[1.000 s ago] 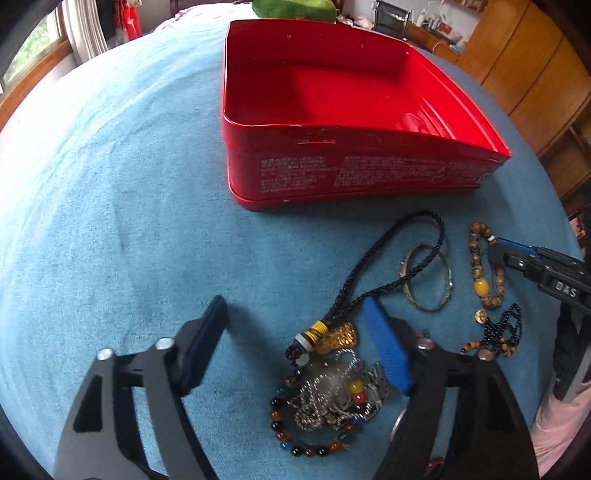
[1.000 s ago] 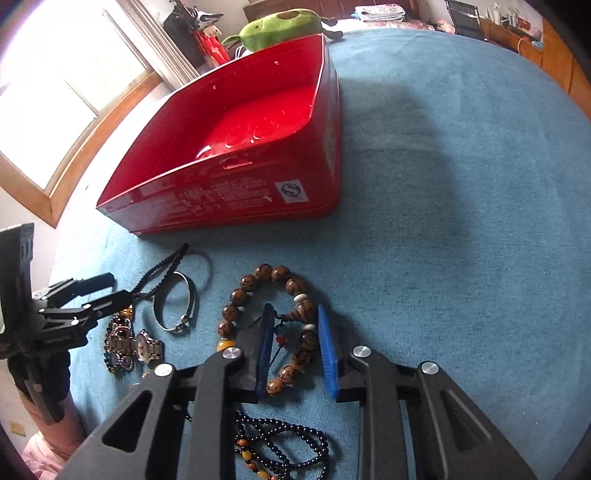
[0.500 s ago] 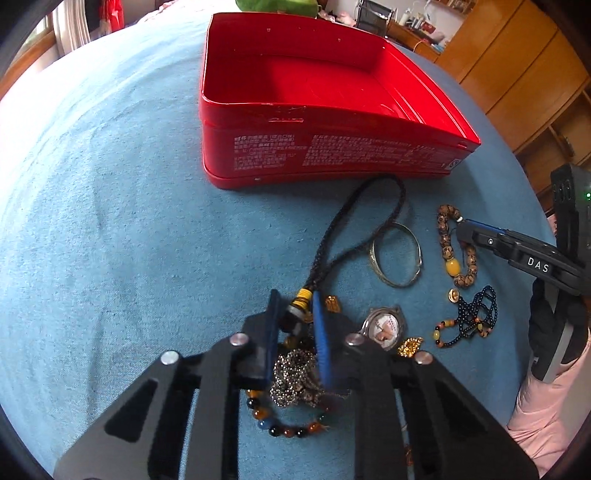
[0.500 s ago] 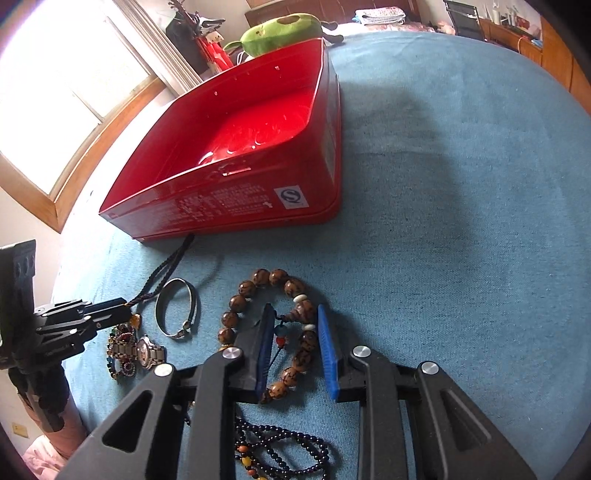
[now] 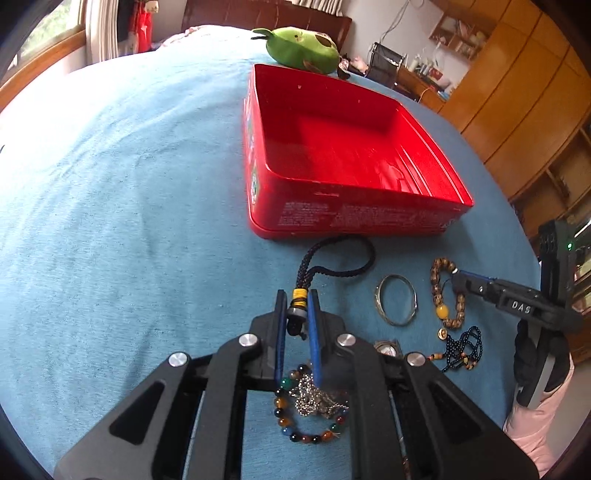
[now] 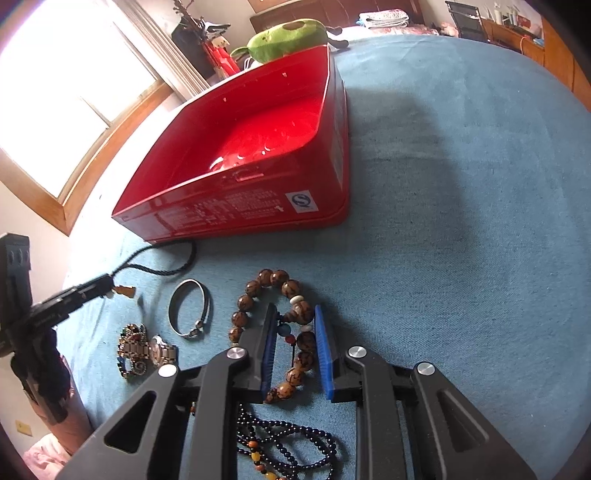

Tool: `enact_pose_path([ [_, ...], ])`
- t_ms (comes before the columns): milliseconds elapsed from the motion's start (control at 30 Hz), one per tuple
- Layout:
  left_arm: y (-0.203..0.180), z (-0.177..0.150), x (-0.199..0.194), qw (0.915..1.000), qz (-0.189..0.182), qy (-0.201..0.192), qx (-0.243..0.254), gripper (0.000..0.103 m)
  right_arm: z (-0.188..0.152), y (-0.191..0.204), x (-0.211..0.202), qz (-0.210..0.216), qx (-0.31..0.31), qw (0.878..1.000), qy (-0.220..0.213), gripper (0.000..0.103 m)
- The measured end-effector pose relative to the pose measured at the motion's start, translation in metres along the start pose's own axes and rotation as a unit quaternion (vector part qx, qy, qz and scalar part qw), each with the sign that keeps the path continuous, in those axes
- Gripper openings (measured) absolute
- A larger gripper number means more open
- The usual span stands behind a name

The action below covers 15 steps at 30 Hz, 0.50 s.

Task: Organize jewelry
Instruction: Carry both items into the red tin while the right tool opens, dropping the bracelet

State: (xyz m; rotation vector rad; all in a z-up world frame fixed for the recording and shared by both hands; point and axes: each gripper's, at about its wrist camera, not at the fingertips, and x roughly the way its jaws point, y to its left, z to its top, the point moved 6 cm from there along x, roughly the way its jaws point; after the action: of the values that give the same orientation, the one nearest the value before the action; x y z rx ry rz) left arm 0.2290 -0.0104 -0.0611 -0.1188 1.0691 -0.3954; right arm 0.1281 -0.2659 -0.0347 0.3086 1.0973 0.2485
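My left gripper (image 5: 297, 308) has just been closing and now pinches the black cord necklace (image 5: 334, 258) at its yellow-wound knot and grey bead; the braided loop trails forward almost to the red tin (image 5: 354, 218). Under that gripper lie a multicoloured bead bracelet (image 5: 306, 435) and a tangle of silver chain (image 5: 314, 397) on the blue cloth (image 5: 129, 221).

My right gripper (image 6: 294, 334) has just been narrowing; its blue pads straddle one side of the brown wooden bead bracelet (image 6: 275, 278), and I cannot tell whether they press the beads yet. Left of it sit a silver bangle (image 6: 190, 308) and a wristwatch (image 6: 160, 349); a dark bead necklace (image 6: 288, 443) lies beneath the gripper. The open tin holds no jewelry, and a green plush toy (image 6: 288, 35) rests behind it.
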Motion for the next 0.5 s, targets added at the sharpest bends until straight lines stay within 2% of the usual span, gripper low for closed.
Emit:
enact_pose_path([
  [133, 0.006, 0.000, 0.003, 1.0000, -0.001, 0.008, -0.005, 0.009, 0.001, 0.003, -0.004, 0.013, -0.002, 1.000, -0.004, 0.019],
  [267, -0.006, 0.000, 0.010, 1.0000, -0.002, 0.000, -0.004, 0.009, 0.005, 0.007, -0.023, 0.037, -0.005, 0.999, -0.028, 0.019],
  [500, -0.008, -0.001, -0.017, 0.9997, -0.009, -0.023, 0.000, 0.009, 0.010, 0.015, -0.055, 0.049, -0.011, 0.997, -0.062, 0.019],
])
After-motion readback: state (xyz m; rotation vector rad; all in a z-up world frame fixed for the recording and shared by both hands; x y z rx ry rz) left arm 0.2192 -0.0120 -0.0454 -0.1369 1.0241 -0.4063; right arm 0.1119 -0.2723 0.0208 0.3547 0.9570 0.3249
